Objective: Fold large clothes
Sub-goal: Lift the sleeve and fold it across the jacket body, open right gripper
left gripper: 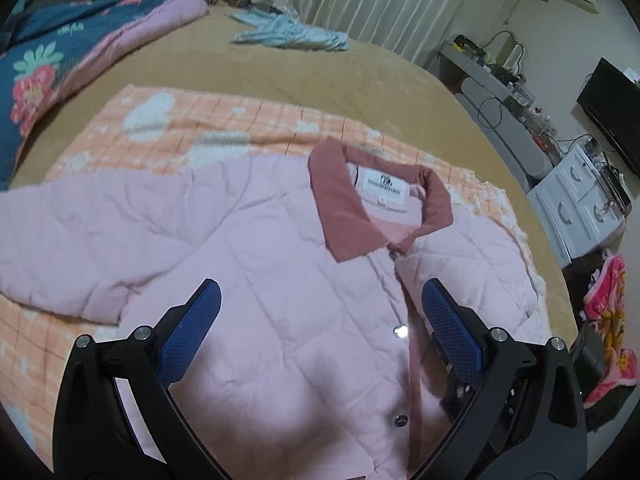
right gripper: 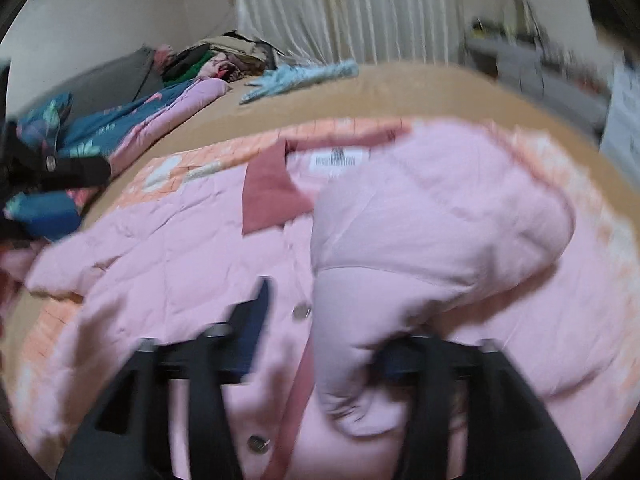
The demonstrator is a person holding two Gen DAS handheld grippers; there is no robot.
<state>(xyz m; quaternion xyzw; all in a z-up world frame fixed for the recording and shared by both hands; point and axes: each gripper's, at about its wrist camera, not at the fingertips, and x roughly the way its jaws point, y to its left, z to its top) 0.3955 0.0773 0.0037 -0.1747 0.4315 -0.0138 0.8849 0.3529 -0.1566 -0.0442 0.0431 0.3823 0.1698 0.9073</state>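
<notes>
Pink quilted jacket (left gripper: 248, 248), spread front-up on the orange checked blanket (left gripper: 240, 124) over the tan bed (left gripper: 280, 68). Darker rose collar (left gripper: 336, 208) at the jacket's far end, white label (left gripper: 382, 190) inside it, snap buttons (left gripper: 400, 332) down the front. One sleeve (left gripper: 68, 256) stretched out to the left of the collar; the other sleeve (right gripper: 420, 248) folded in across the chest to the right of the collar, cuff end draped down between the right gripper's (right gripper: 320, 340) blurred fingers. Right jaws parted, not pinching the cloth (motion blur hides whether the pads brush it). Left gripper (left gripper: 320, 320) over the jacket's front below the collar, blue pads (left gripper: 192, 332) wide apart, nothing between them. Pale blue garment (left gripper: 292, 34) well beyond the collar, near the curtain (left gripper: 380, 0). Flowered quilt (left gripper: 44, 80) far left of the collar.
</notes>
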